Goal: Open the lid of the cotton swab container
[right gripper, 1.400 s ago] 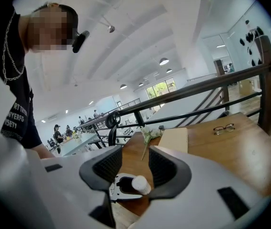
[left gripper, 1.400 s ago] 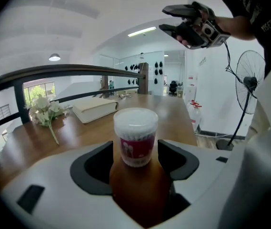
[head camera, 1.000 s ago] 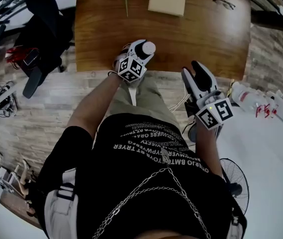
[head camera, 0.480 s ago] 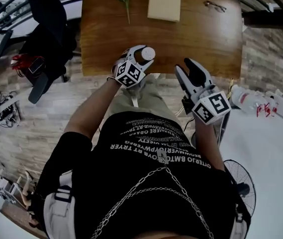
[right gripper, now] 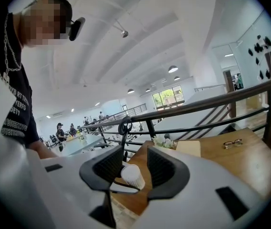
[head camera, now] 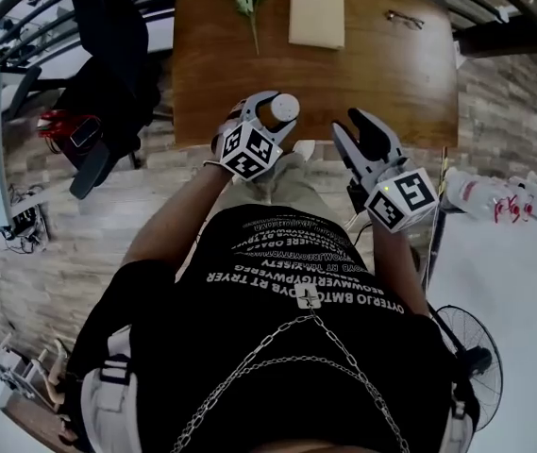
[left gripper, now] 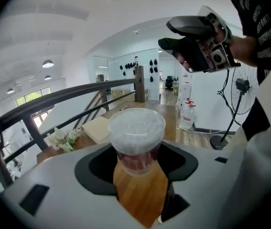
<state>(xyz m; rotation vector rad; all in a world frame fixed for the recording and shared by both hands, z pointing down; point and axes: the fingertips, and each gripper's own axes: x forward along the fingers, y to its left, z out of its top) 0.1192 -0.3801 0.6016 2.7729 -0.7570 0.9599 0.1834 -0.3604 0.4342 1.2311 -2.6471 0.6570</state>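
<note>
Left gripper (head camera: pixel 270 111) clamped on cotton swab container (left gripper: pixel 136 149), white lid (left gripper: pixel 136 127) on, at the table's (head camera: pixel 381 74) near edge. Right gripper (head camera: pixel 358 135) alongside, jaws apart, gripping nothing.

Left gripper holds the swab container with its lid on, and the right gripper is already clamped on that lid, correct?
Not clamped. The right gripper is open and stands apart from the lid, as the head view shows. The left gripper does hold the swab container, lid on.
</note>
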